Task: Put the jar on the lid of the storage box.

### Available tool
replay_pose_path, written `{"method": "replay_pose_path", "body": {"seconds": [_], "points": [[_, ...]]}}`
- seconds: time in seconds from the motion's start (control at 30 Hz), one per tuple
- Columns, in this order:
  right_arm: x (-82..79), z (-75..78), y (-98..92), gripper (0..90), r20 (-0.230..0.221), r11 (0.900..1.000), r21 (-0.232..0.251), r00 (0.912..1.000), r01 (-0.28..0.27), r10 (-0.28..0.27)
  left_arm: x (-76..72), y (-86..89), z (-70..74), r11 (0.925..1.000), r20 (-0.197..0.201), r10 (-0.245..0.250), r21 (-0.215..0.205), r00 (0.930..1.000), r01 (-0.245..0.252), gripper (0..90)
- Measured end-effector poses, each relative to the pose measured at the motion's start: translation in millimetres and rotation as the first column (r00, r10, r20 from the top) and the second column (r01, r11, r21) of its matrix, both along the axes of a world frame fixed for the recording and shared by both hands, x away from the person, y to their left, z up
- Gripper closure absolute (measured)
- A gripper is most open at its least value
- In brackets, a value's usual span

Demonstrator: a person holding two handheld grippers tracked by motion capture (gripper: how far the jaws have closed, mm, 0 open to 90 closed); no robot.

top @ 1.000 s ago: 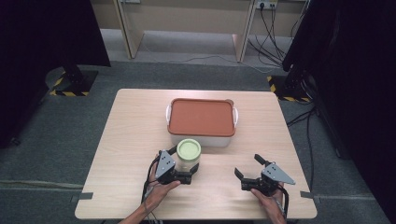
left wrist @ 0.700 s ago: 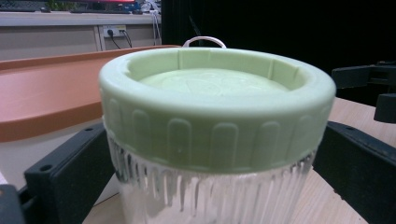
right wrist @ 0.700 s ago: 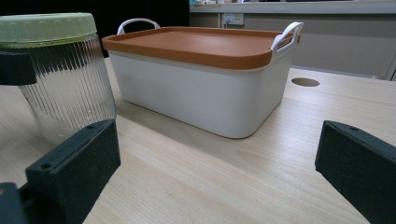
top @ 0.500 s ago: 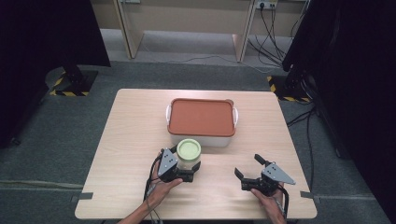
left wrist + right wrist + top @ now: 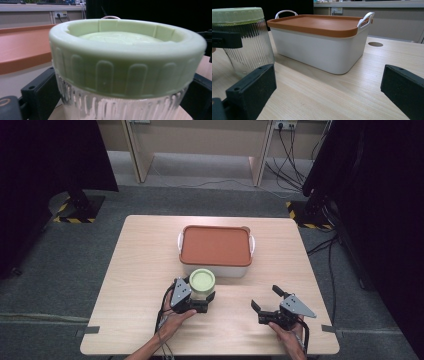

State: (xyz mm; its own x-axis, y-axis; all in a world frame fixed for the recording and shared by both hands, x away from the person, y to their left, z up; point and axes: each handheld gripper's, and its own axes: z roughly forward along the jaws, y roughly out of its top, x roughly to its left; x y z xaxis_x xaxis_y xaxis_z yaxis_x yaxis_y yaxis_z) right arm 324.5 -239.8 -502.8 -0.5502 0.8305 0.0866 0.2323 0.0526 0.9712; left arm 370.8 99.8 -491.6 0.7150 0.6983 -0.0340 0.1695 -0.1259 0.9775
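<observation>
The jar [image 5: 201, 287] with the green lid [image 5: 127, 53] stands upright on the table [image 5: 140, 270] just in front of the box [image 5: 216, 251], squeezed by the left gripper [image 5: 204, 297], while the right gripper [image 5: 267, 300] waits wide open off to its right.

Light wood-grain rectangular table [image 5: 150, 250] on grey carpet floor [image 5: 60, 265], black curtains [image 5: 45, 165] hanging both sides, beige wall cabinet panels [image 5: 200, 137] at the back, white wall sockets with black cables [image 5: 287, 142] (kinda messy), yellow-black hazard-striped stand bases [image 5: 75, 212]
</observation>
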Motion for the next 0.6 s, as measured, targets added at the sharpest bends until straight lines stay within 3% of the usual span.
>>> {"method": "replay_pose_path", "body": {"seconds": [0.6], "points": [[0.4,-0.2,0.0,0.5,-0.001,1.000,0.000,1.0000,-0.001,0.001,2.1,-1.7,-3.4,1.0000,0.003,0.004,0.000,1.0000,-0.004,10.5]]}}
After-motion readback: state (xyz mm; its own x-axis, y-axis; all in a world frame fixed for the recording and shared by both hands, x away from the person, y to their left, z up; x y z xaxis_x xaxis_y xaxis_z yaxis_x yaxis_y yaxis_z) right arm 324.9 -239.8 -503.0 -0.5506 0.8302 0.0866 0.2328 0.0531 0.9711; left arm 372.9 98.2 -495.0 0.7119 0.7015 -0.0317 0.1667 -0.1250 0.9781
